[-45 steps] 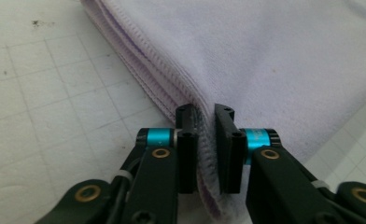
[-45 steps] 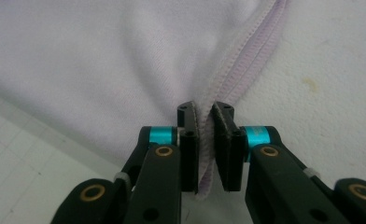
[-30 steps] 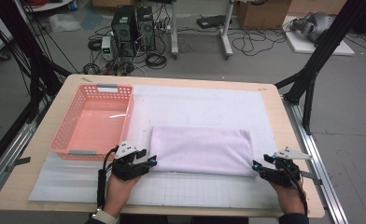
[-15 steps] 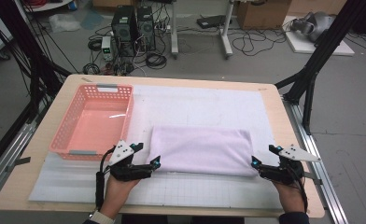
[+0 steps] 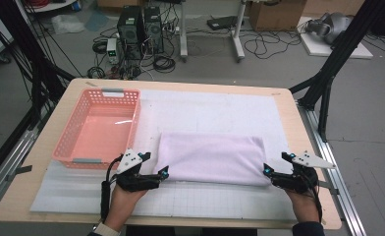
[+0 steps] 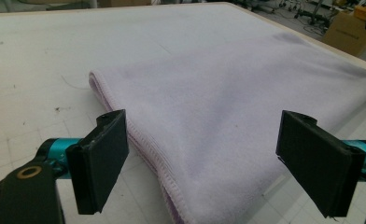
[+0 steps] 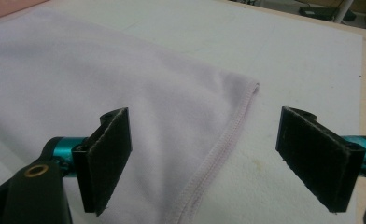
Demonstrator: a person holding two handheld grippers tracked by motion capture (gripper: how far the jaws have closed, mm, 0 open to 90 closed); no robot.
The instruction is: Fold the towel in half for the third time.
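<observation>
High view — folded towel [image 5: 212,158] lies between both grippers' spread, empty fingers [image 5: 164,170].

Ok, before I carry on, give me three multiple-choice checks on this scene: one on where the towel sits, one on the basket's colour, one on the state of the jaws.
1. Where does the folded towel lie?
A. inside the basket
B. on the white mat, to the right of the basket
C. on the floor

2. What colour is the basket?
A. blue
B. green
C. pink

3. How do the jaws of the left gripper and the right gripper stand?
A. both open, gripping nothing
B. both clamped on the towel
C. left clamped, right open

Key: 1 B, the high view shows the towel flat on the white mat beside the basket. 2 C, its lattice walls are pink. 3 A, each gripper view shows wide-apart pads with the towel's corner lying loose between them; the jaws have just been opening.
</observation>
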